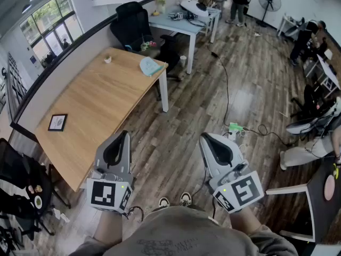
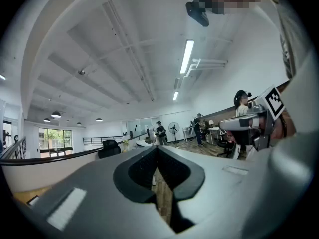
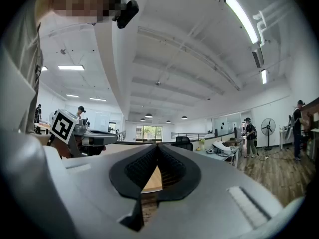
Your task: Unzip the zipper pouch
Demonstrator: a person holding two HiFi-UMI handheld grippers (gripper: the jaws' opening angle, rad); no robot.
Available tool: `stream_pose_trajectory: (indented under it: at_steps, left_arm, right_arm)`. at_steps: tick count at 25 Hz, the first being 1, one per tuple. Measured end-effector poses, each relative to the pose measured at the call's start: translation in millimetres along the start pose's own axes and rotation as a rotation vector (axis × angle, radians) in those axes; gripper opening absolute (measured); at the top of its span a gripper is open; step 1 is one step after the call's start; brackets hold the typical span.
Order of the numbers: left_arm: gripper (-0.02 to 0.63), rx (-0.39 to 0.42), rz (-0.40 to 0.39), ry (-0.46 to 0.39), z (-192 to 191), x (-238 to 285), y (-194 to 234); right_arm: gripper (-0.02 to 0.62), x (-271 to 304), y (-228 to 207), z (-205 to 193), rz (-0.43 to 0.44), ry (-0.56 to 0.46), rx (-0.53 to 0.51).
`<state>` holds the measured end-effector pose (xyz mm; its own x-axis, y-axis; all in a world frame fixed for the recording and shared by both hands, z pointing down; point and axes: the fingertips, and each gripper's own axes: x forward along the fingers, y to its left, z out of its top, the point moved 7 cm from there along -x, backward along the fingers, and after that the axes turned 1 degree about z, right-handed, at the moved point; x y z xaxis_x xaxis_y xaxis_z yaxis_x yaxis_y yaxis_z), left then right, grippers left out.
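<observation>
The left gripper [image 1: 124, 135] is pointing level at the person's waist. Its jaws are closed tip to tip and are gripping nothing. Only a strip of wooden floor [image 1: 213, 100] is showing through the hollow behind the tips.

The right gripper [image 1: 205, 137] is sitting beside it, well apart and also level. Its jaws are likewise pressed together and empty. A wedge of the wooden counter [image 1: 101, 105] is showing through their hollow in the right gripper view.

The counter is stretching away ahead and to the left of both pairs of jaws. A small framed card [image 1: 57, 122] is lying on its near part, off to the left of the left jaws.

The pouch [image 1: 151, 66] is lying flat at the counter's far end, just inside the right-hand corner. It is well ahead of both pairs of jaws, between their lines and nearer the left pair's. It is pale blue, and its longer side seems to be slanting toward that corner. It is too small to tell which way the zipper is running or where the pull is sitting. A black chair [image 1: 130, 25] is standing beyond the counter's far end.
</observation>
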<state>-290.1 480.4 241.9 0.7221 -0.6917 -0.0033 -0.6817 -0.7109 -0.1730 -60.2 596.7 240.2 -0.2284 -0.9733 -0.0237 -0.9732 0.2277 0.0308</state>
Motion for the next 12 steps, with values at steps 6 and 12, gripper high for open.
stream_pose_trajectory:
  at_steps: [6,12]
  left_arm:
    - [-0.002,-0.012,-0.017,0.004,-4.2,2.7,-6.9]
    - [-0.002,-0.011,-0.017,0.014,-8.2,10.6,-17.4]
  right_arm:
    - [0.011,-1.9,-3.6,-3.6,0.008,-0.002,0.005]
    - [0.011,-4.6,-18.5,-7.5,0.016,-0.001,0.003]
